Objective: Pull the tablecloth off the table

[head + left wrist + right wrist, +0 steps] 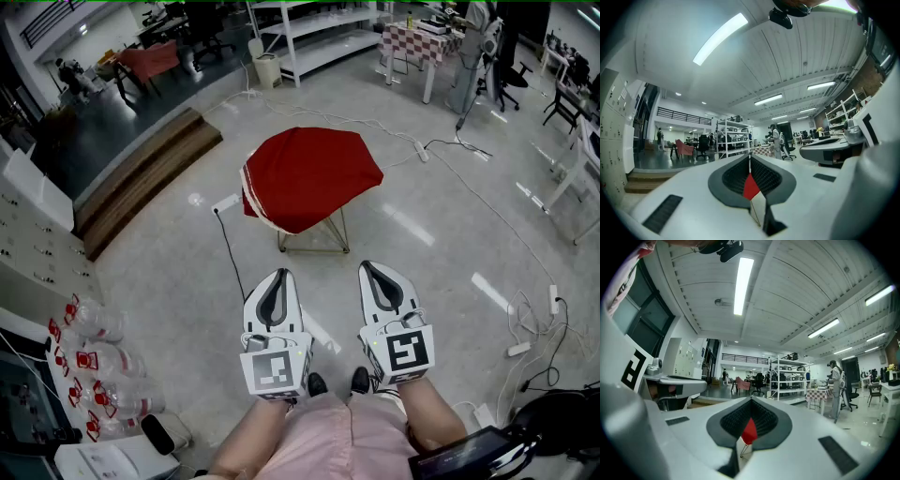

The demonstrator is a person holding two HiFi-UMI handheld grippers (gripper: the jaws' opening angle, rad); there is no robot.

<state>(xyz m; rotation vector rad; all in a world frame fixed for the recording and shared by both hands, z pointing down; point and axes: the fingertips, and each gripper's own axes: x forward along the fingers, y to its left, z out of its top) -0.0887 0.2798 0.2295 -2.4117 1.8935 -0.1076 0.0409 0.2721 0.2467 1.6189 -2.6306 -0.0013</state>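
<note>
Nothing had been pulled yet. The red tablecloth (309, 173) draped the small table (313, 251), well ahead of both tongs. The left tongs (278, 276) and right tongs (375, 268) hung side by side, clenched on nothing.

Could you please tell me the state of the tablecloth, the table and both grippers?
Red tablecloth: spread and draped, untouched.
Small table: upright, top covered, legs showing.
Left gripper: shut, empty, short of the table.
Right gripper: shut, empty, short of the table.
</note>
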